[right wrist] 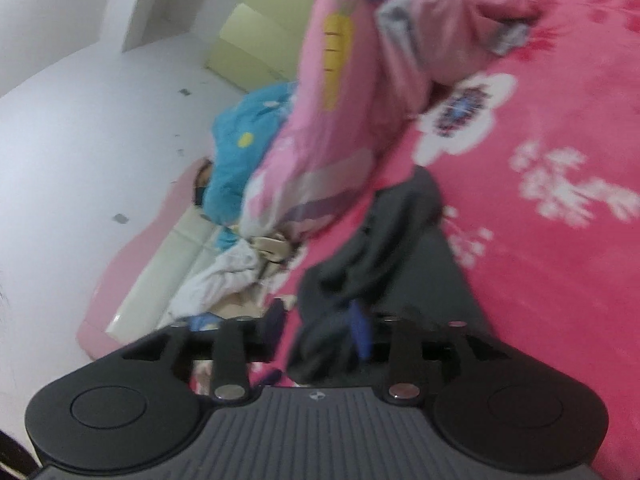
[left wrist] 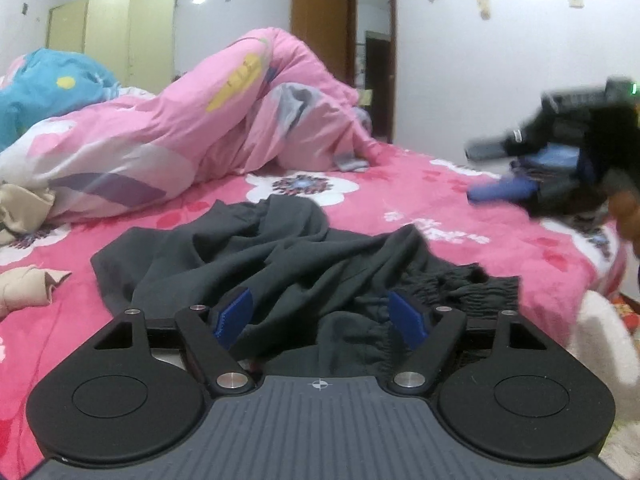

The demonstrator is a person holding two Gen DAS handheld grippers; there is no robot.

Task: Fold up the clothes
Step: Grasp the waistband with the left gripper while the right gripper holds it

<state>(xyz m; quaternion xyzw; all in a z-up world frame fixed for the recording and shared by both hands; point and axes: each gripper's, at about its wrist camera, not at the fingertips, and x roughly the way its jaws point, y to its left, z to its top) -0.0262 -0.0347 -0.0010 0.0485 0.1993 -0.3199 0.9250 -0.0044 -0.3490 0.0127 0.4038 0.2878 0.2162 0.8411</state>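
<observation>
Biggest thing here is the bed [left wrist: 460, 200], covered in a hot-pink sheet with white flower prints. Heaped across the far side is a pale pink duvet [left wrist: 192, 120], and a blue quilt [left wrist: 44, 84] sits bunched behind it at the far left. A yellowish wardrobe [left wrist: 120, 36] stands against the back wall, with a brown door [left wrist: 320, 24] ajar next to it.

The dark grey trousers [left wrist: 280, 256] lie crumpled on the sheet at the near edge of the bed, elastic waistband nearest the left camera.

The left gripper [left wrist: 324, 314] is low over that waistband with its jaws spread wide, blue pads either side of the fabric and nothing clamped between them.

The right gripper [right wrist: 320, 328] is blurry in both views. In its own view the jaws look partly open, with a fold of the trousers bunched up against one blue pad, but I honestly can't tell if it's pinching the cloth.

A beige garment [left wrist: 24, 288] lies at the left edge of the sheet.
</observation>
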